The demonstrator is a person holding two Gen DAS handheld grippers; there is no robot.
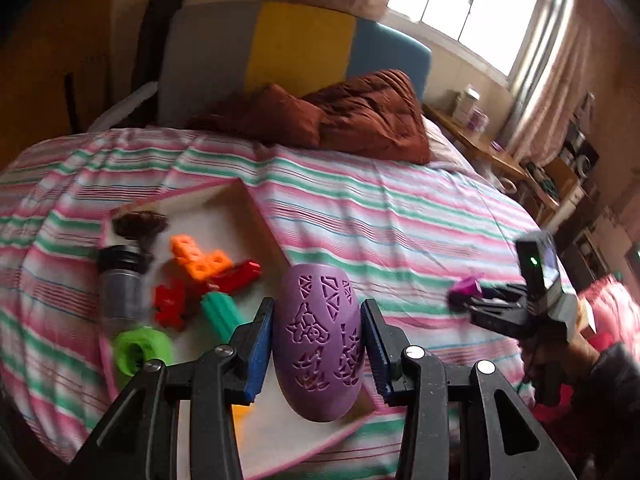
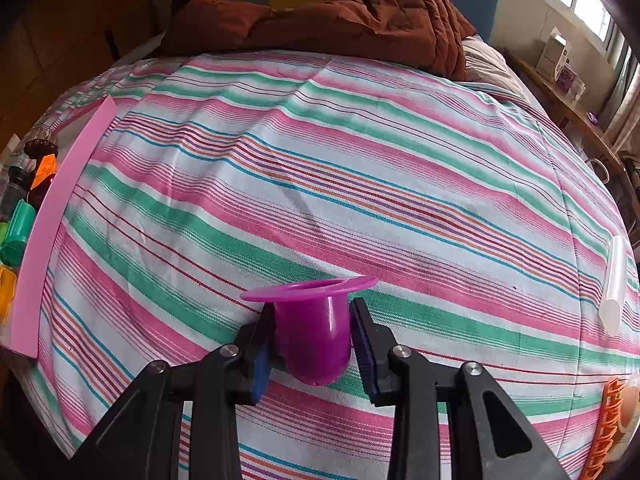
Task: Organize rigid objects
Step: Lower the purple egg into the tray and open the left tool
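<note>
- At far left of the left wrist view, a shallow pink-rimmed tray with a white floor (image 1: 224, 204) lies on the striped bedspread (image 1: 400, 216), evidently serving as the collecting place for the rigid pieces.
- Within it lie one grey cylindrical bottle with a black cap (image 1: 120, 284), one dark brown lumpy piece (image 1: 138, 225), one orange interlocking plastic block (image 1: 198, 258), at least two red plastic blocks (image 1: 170, 304), one teal ribbed plastic cylinder (image 1: 220, 314) and one lime-green plastic ring (image 1: 140, 350); motion blur makes the block count uncertain.
- Centre: the left claw (image 1: 318, 338) is partly closed, both blue pads pressing the sides of one purple egg-shaped plastic shell with cut-out patterns (image 1: 318, 332), held over the tray's near corner, probably for setting down.
- Further right, the right claw (image 2: 312, 336) is nearly closed around the stem of one magenta plastic funnel-like cup with a wide flange (image 2: 312, 320), held just above the bedspread, well apart from the tray.
- At right edge lie one translucent white tube (image 2: 614, 280) and one orange ribbed piece (image 2: 604, 432), not yet sorted.
</note>
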